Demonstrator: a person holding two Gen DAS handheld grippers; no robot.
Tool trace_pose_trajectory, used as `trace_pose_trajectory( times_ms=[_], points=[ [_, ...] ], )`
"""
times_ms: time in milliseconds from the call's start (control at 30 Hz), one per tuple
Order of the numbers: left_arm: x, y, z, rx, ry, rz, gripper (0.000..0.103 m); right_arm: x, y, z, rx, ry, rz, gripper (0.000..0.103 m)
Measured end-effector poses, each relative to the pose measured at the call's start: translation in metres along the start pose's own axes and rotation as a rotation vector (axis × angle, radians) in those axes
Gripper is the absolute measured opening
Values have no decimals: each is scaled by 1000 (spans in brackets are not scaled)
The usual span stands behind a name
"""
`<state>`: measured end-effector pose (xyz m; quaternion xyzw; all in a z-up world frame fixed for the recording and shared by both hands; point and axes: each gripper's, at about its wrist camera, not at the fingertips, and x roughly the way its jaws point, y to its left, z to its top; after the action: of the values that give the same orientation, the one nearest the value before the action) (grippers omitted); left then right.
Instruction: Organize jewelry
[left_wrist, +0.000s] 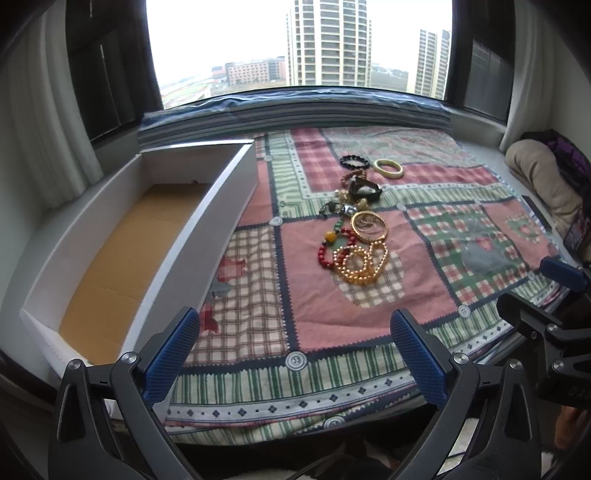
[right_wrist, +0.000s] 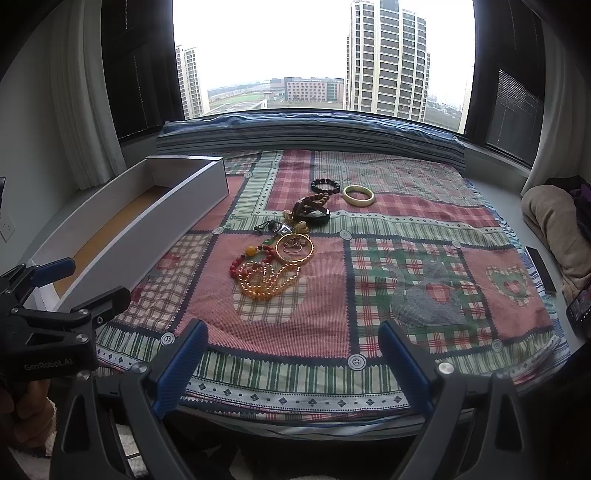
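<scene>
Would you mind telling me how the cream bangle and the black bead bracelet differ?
The cream bangle is one smooth solid ring; the black bead bracelet is a loop of dark beads. The bangle lies apart, while the bracelet touches the jewelry pile. Both lie flat on the patchwork cloth, farthest from the grippers.

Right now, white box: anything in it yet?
Empty as far as visible. The white box shows only bare brown cardboard floor; all jewelry lies on the quilt. Its near corner is hidden.

Patchwork quilt (left_wrist: 332, 314) w/ jewelry pile (left_wrist: 354, 229) + white box (left_wrist: 207, 229) on it.
</scene>
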<state>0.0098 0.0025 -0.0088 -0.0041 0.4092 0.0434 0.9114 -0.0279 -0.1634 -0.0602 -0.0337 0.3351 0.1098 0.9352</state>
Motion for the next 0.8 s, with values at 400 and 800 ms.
trace_pose_trajectory(
  times_ms=[400, 800],
  points=[
    [0, 1, -2, -3, 2, 1, 103, 0, 0, -1, -1, 7, 2, 95],
    [2, 6, -6, -18, 10, -2, 103, 4, 4, -2, -10, 9, -13, 95]
  ],
)
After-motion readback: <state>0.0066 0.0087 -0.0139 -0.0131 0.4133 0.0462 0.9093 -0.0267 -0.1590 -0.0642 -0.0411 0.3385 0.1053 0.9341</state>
